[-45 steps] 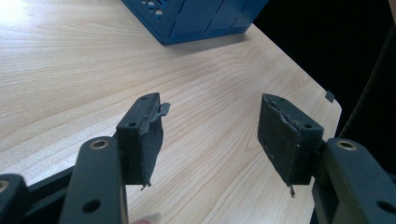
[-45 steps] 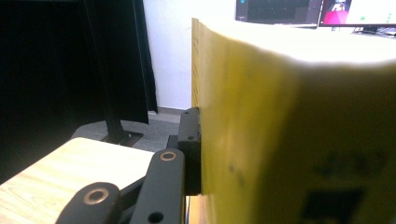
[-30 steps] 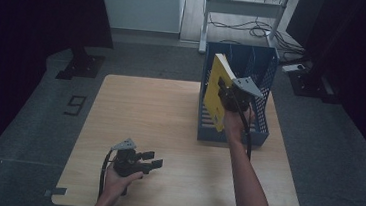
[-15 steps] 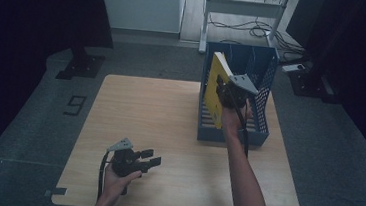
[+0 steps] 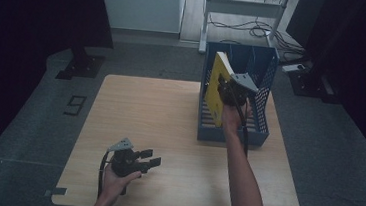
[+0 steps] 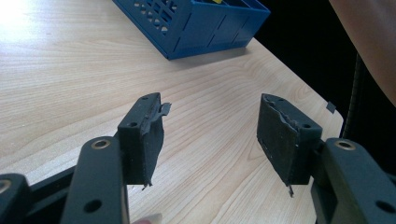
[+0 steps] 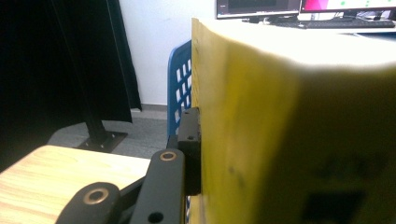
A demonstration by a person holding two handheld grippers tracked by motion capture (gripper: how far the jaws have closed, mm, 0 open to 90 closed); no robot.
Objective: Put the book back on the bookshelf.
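A thick yellow book (image 5: 216, 88) stands tilted on edge at the left side of a blue slotted file rack (image 5: 261, 127) on the right half of the wooden table (image 5: 160, 111). My right gripper (image 5: 228, 91) is shut on the book above the rack; in the right gripper view the book (image 7: 289, 126) is pressed against one jaw and hides the other. My left gripper (image 5: 152, 161) rests low near the table's front left, pointing right. Its jaws stand wide apart with nothing between them, pads (image 6: 148, 135) worn, and the rack (image 6: 196, 23) lies farther off.
A metal shelf frame with cables (image 5: 244, 13) stands on the floor behind the table. A dark stand base (image 5: 81, 66) sits on the floor at the far left. Monitors (image 7: 299, 7) appear behind the book in the right gripper view.
The right gripper with the yellow book has shifted slightly within the rack and the book stands a little more upright. The left gripper has barely moved.
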